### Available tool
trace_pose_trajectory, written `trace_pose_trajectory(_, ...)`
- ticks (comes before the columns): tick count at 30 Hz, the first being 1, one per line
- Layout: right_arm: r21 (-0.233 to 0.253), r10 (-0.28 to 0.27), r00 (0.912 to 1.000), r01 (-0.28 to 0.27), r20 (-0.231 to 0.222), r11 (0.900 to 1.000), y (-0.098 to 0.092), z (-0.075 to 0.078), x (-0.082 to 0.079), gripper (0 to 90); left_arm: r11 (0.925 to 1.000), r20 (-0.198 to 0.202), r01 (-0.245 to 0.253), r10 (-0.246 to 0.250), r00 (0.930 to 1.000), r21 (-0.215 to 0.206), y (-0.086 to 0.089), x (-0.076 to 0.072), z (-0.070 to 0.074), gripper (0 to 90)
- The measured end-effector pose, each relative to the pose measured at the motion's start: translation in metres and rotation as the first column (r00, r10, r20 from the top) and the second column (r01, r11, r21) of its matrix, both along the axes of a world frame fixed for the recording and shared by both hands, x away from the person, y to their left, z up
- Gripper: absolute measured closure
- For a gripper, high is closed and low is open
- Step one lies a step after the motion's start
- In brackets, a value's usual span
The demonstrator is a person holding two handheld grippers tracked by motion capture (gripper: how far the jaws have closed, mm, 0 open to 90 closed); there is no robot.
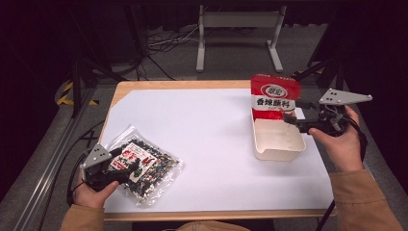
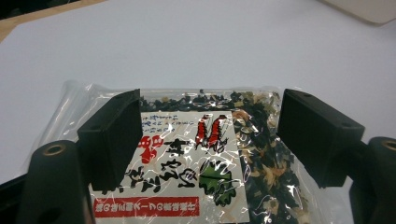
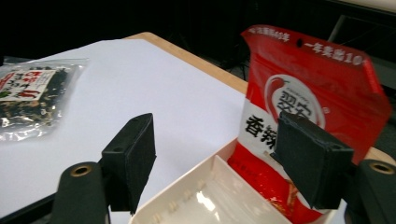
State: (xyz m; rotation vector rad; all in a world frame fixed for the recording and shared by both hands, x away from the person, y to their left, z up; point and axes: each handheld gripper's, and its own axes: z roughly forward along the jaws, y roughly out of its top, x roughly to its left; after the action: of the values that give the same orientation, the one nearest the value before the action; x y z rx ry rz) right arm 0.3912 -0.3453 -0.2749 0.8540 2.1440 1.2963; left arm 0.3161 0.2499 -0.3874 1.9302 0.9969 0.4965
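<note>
Left gripper view puts our left claw wide open astride the clear seaweed packet, not yet gripped, while farther off our right claw, also spread wide, straddles the white tray's near wall, the red pouch already standing inside beyond it.

The left tongs cover both sides of the dried-seaweed packet, whose lower end runs off the picture's edge. In the right gripper view, one jaw hides part of the red seasoning pouch, and the white tray is cut off below.
</note>
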Motion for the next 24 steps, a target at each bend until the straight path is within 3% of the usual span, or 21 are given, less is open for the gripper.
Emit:
trace_pose_trajectory(4, 0.011, 0.026, 0.9997, -0.026, -0.004, 1.000, 0.007, -0.004, -0.009, 30.0, 0.9998, 0.002, -0.017, 0.017, 0.9998, 0.001, 0.003, 0.001, 0.001, 20.8)
trace_pose_trajectory(13, -0.010, 0.074, 0.9972, -0.075, -0.011, 0.997, 0.030, -0.022, -0.025, 30.7, 0.9991, 0.007, -0.040, 0.039, 0.9992, 0.012, 0.005, 0.002, 0.005, 19.5)
trace_pose_trajectory(20, -0.010, 0.088, 0.9960, -0.088, -0.013, 0.996, 0.039, -0.031, -0.030, 30.6, 0.9984, 0.011, -0.054, 0.054, 0.9985, 0.012, 0.009, 0.006, 0.010, 19.5)
trace_pose_trajectory(24, -0.001, 0.100, 0.9948, -0.100, -0.021, 0.995, 0.044, -0.039, -0.032, 30.5, 0.9976, -0.006, -0.067, 0.067, 0.9977, 0.017, 0.011, 0.006, 0.011, 19.4)
